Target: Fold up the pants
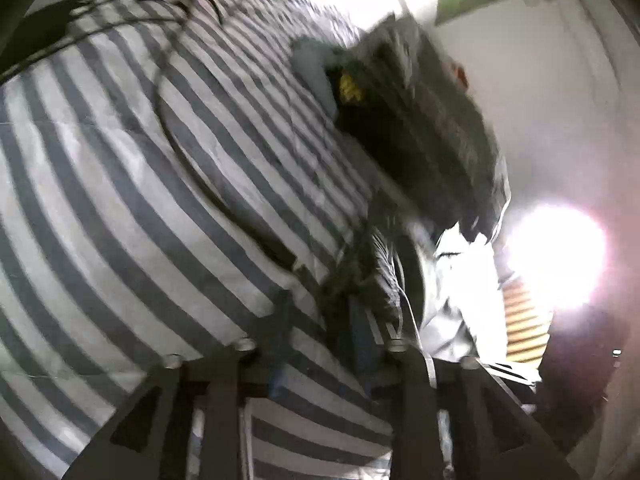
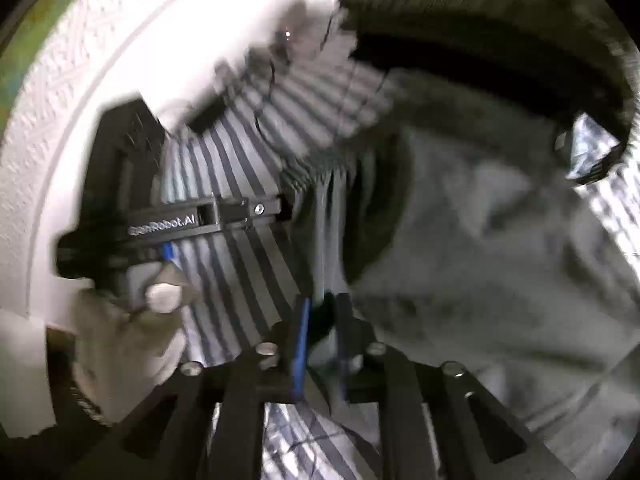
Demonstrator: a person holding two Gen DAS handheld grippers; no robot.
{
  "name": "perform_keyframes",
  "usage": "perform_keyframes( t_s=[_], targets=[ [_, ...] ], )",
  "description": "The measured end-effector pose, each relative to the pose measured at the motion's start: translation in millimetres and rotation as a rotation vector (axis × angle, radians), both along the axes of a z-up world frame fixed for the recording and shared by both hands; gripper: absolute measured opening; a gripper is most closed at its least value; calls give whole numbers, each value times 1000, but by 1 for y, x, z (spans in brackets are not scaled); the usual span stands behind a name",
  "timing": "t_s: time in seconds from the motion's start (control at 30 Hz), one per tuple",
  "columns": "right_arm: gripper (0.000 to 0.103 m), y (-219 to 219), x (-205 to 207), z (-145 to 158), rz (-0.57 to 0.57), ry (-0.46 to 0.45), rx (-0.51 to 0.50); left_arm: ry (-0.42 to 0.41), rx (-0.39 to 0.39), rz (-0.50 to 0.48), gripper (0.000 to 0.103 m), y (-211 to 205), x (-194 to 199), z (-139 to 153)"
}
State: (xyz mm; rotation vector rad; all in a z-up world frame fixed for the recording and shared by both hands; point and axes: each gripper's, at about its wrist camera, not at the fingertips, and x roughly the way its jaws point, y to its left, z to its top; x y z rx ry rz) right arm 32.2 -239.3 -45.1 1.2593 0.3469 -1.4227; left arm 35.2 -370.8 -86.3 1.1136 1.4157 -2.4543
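Dark grey pants (image 1: 424, 140) lie bunched on a striped bed sheet (image 1: 120, 200), blurred at the upper right of the left wrist view. My left gripper (image 1: 322, 316) is open over the sheet beside a dark edge of the pants, with only sheet showing between its fingers. In the right wrist view the pants (image 2: 500, 240) fill the right half, and a fold of cloth runs down into my right gripper (image 2: 322, 320). Its fingers stand a narrow gap apart, and a blue pad (image 2: 301, 344) shows on the left finger. The left gripper's black body (image 2: 168, 220) reaches in from the left.
A gloved hand (image 2: 132, 336) holds the left gripper. Behind it curves a white textured wall (image 2: 60, 120). Black cables (image 1: 120, 8) cross the far end of the sheet. A glaring light (image 1: 560, 256) and a yellow striped object (image 1: 524, 320) sit at the right.
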Motion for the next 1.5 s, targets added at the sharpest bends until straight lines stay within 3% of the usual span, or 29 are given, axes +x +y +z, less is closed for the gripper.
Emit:
perform_keyframes(
  t_s=[0.1,0.2,0.27,0.33,0.43,0.53,0.63,0.67,0.7,0.8,0.83,0.9,0.97,1.03,1.07,1.1,1.13,1.2,1.23,1.33,1.5],
  targets=[
    [22,15,-20,8,-98,68,-3,49,39,10,62,-6,6,5],
    [22,16,-28,-8,-122,130,80,32,22,-41,64,8,-4,5],
    [22,17,-25,-25,-108,248,181,14,-3,-77,64,19,-9,6],
    [22,26,-23,-27,-85,278,181,2,-23,-98,67,24,-13,6],
    [22,45,-29,-20,-82,220,185,-20,-65,-88,68,30,-17,7],
    [22,68,-41,0,-151,219,79,-31,-100,-73,69,34,-21,9],
    [29,68,-60,-5,-238,202,111,-46,-160,-68,58,43,-30,9],
    [29,66,-65,-15,-229,185,161,-64,-179,-69,43,45,-32,8],
    [29,65,-66,-21,-223,202,217,-74,-188,-65,37,44,-29,8],
    [26,83,-64,-25,-180,314,286,-55,-125,-52,38,35,-23,5],
    [26,93,-65,-27,-184,327,317,-52,-118,-46,40,33,-22,5],
    [26,114,-70,-24,-212,307,314,-34,-92,-49,63,34,-22,5],
    [26,134,-74,-12,-271,265,257,-23,-91,-66,74,39,-25,7],
    [28,151,-71,0,-321,212,182,-43,-164,-90,73,52,-33,11],
    [28,158,-67,2,-328,194,161,-54,-206,-98,65,59,-37,12],
    [28,160,-61,4,-330,177,142,-88,-250,-91,37,63,-41,12],
    [28,159,-49,1,-326,162,133,-114,-266,-68,25,64,-44,10],
    [28,163,-33,-7,-310,161,149,-105,-196,-26,13,56,-42,7],
    [28,168,-23,-9,-313,167,150,-76,-173,-8,12,55,-40,11],
    [28,195,-12,-4,-384,119,109,3,-327,-37,11,81,-39,46],
    [28,276,-17,18,-584,38,26,154,-477,-163,11,169,-49,96]
  ],
)
